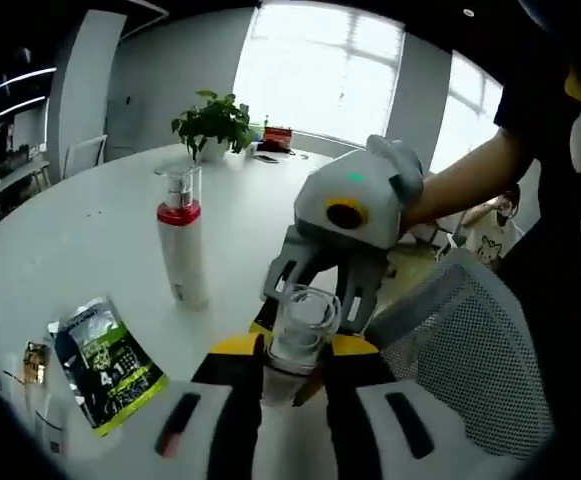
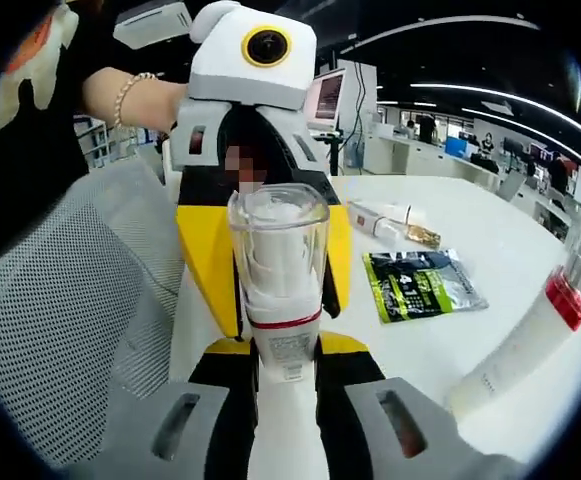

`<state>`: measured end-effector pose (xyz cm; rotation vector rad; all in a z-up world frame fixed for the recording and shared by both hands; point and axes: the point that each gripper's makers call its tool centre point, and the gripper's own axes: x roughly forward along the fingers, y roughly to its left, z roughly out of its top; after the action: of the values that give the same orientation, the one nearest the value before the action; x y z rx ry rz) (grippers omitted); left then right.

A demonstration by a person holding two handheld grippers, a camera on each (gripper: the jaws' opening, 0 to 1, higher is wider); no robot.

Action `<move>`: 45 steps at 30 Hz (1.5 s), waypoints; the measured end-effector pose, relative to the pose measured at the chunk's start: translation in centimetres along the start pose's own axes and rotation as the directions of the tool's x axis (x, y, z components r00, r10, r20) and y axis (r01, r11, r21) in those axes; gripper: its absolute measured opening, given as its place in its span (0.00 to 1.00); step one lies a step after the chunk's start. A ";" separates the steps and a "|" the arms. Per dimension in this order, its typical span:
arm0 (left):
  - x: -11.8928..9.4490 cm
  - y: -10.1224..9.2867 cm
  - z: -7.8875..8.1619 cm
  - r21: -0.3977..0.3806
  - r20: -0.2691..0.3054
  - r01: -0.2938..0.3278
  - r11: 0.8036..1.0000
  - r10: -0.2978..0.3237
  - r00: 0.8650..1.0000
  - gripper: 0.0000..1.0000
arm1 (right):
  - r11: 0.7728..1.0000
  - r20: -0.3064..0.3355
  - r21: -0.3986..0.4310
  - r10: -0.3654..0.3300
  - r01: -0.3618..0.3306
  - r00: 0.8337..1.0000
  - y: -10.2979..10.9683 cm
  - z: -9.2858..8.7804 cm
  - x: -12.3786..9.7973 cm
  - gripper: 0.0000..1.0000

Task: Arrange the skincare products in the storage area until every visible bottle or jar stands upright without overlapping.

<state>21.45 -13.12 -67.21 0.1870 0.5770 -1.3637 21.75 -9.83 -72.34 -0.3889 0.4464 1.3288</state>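
A white pump bottle with a red band and a clear cap (image 2: 278, 240) is held in the air between both grippers, which face each other. My right gripper (image 2: 285, 365) is shut on its white body below the red band. My left gripper (image 1: 295, 352) has its yellow pads closed on the clear cap (image 1: 305, 315). The right gripper (image 1: 322, 292) comes in from the right, a person's hand behind it. A second, matching bottle (image 1: 180, 245) stands upright on the white table (image 1: 90, 230), also seen at the right edge (image 2: 535, 335).
A green and black sachet (image 1: 105, 368) (image 2: 422, 283) and small boxed items (image 2: 395, 220) lie flat on the table. A potted plant (image 1: 213, 122) stands at the far edge. A grey mesh chair (image 1: 480, 340) (image 2: 60, 320) is beside the table.
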 end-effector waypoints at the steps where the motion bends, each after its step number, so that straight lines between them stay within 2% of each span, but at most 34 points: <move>1: 0.1 0.1 -0.2 -0.002 -0.003 -0.002 1.000 0.002 1.000 0.18 | 1.000 -0.004 -0.003 0.001 -0.001 1.000 -0.1 -0.4 0.2 0.21; 11: 1.1 0.5 -1.3 0.005 -0.020 -0.006 1.000 0.006 1.000 0.18 | 0.999 -0.059 -0.027 0.014 -0.016 0.998 -0.2 -1.5 0.0 0.21; 15: 1.2 0.5 -1.2 -0.001 -0.022 -0.009 1.000 0.008 1.000 0.18 | 0.999 -0.074 -0.029 0.019 -0.021 0.997 -0.3 -2.0 0.0 0.21; 26: 1.6 0.9 -1.0 -0.012 -0.005 -0.025 1.000 0.025 1.000 0.18 | 1.000 -0.055 -0.015 0.020 -0.021 0.998 -0.5 -2.1 0.0 0.21; 37: 2.4 0.7 -0.6 -0.030 0.009 -0.027 0.999 0.028 1.000 0.26 | 1.000 -0.048 -0.015 0.026 -0.027 0.999 -0.8 -2.3 -0.3 0.21; 45: 1.6 1.4 -0.9 -0.076 0.018 -0.067 0.995 0.069 0.997 0.34 | 0.999 -0.067 -0.022 0.023 -0.024 0.998 -2.2 -3.3 -2.0 0.21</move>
<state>22.69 -13.83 -69.07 0.1302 0.5989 -1.2745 23.27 -13.60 -74.09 -0.4486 0.4931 1.3477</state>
